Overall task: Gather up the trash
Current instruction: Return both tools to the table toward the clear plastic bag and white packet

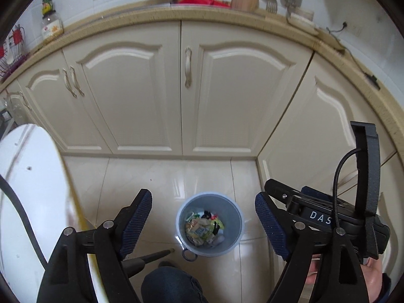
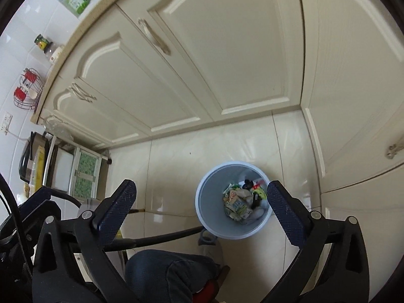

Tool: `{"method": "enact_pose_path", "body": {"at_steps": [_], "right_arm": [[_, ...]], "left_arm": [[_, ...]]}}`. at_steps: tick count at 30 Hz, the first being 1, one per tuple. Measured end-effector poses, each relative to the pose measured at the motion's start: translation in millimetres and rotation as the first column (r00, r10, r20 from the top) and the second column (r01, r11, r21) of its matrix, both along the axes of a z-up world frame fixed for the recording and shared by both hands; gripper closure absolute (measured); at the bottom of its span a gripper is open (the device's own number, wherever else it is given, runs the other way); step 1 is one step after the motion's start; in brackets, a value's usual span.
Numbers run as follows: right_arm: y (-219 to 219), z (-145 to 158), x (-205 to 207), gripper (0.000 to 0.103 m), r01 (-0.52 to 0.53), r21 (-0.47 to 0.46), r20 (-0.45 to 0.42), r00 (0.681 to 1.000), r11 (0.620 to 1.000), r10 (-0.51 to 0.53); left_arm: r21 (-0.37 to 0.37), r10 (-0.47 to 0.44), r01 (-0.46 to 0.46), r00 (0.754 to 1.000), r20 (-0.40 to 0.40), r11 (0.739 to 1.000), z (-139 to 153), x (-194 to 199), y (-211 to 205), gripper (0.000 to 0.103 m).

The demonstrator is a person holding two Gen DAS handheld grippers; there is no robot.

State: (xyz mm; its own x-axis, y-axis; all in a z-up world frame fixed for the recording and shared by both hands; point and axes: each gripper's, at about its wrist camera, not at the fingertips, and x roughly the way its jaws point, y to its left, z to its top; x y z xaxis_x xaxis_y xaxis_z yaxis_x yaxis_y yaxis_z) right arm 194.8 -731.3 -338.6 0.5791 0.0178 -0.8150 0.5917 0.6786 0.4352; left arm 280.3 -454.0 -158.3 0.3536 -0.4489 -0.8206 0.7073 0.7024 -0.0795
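Note:
A grey-blue bin (image 1: 183, 217) stands on the tiled floor, with crumpled wrappers and paper (image 1: 202, 229) lying inside it. In the left wrist view my left gripper (image 1: 203, 195) hangs above the bin, open, with nothing between its blue pads. The body of the other gripper (image 1: 318, 214) shows at the right, held by a hand (image 1: 373, 275). In the right wrist view my right gripper (image 2: 202, 185) is open wide over the same bin (image 2: 212, 202), nothing in its jaws, and the trash (image 2: 238, 203) lies below.
Cream cabinet doors (image 1: 181, 96) close off the floor behind and to the right. A white round surface (image 1: 27, 189) fills the left. A knee in dark jeans (image 2: 164, 270) and a black rod (image 2: 164, 237) sit near the bin. A shelf unit (image 2: 83, 176) stands at the left.

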Motion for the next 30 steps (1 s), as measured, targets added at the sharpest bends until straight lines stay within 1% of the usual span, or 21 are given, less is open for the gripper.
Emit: {"method": "enact_pose_path", "body": {"at_steps": [3, 5, 9, 10, 14, 16, 20, 21, 23, 25, 27, 28, 30], "right_arm": [[10, 24, -4, 0.000, 0.002, -0.033, 0.024, 1.000, 0.999, -0.001], [19, 44, -6, 0.000, 0.005, -0.058, 0.049, 0.999, 0.998, -0.002], [42, 89, -10, 0.000, -0.006, -0.123, 0.108, 0.994, 0.992, 0.019], [50, 101, -10, 0.000, -0.013, -0.147, 0.121, 0.992, 0.989, 0.031], [86, 146, -7, 0.000, -0.042, -0.214, 0.175, 0.981, 0.976, 0.080], [110, 169, -4, 0.000, -0.065, -0.253, 0.207, 0.971, 0.965, 0.120], [162, 208, 2, 0.000, -0.119, -0.327, 0.248, 0.947, 0.938, 0.206], [176, 217, 5, 0.000, -0.132, -0.345, 0.256, 0.939, 0.929, 0.229], [202, 232, 12, 0.000, -0.157, -0.376, 0.270, 0.924, 0.913, 0.270], [230, 246, 17, 0.000, -0.181, -0.404, 0.285, 0.907, 0.897, 0.311], [259, 259, 21, 0.000, -0.207, -0.431, 0.302, 0.884, 0.878, 0.357], [270, 264, 22, 0.000, -0.217, -0.441, 0.309, 0.874, 0.871, 0.374], [301, 275, 27, 0.000, -0.246, -0.468, 0.326, 0.845, 0.849, 0.424]], "left_arm": [[-0.040, 0.018, -0.016, 0.999, 0.036, 0.999, 17, -9, 24, 0.020], [-0.066, 0.036, -0.032, 0.997, 0.062, 0.997, 35, -19, 43, 0.018], [-0.128, 0.092, -0.076, 0.988, 0.121, 0.989, 66, -36, 92, 0.014], [-0.139, 0.090, -0.071, 0.987, 0.135, 0.988, 71, -40, 102, 0.011], [-0.198, 0.164, -0.126, 0.968, 0.192, 0.972, 97, -60, 157, 0.009], [-0.228, 0.210, -0.160, 0.953, 0.217, 0.960, 108, -70, 192, 0.008], [-0.286, 0.308, -0.233, 0.918, 0.251, 0.929, 123, -96, 260, 0.006], [-0.301, 0.340, -0.258, 0.903, 0.263, 0.918, 127, -101, 280, 0.006], [-0.315, 0.384, -0.293, 0.880, 0.279, 0.903, 130, -115, 308, 0.006], [-0.329, 0.429, -0.329, 0.852, 0.301, 0.885, 134, -131, 338, 0.006], [-0.341, 0.475, -0.369, 0.822, 0.314, 0.865, 137, -146, 367, 0.006], [-0.345, 0.492, -0.384, 0.811, 0.318, 0.856, 138, -152, 377, 0.006], [-0.352, 0.534, -0.423, 0.780, 0.328, 0.835, 139, -167, 403, 0.006]]}}
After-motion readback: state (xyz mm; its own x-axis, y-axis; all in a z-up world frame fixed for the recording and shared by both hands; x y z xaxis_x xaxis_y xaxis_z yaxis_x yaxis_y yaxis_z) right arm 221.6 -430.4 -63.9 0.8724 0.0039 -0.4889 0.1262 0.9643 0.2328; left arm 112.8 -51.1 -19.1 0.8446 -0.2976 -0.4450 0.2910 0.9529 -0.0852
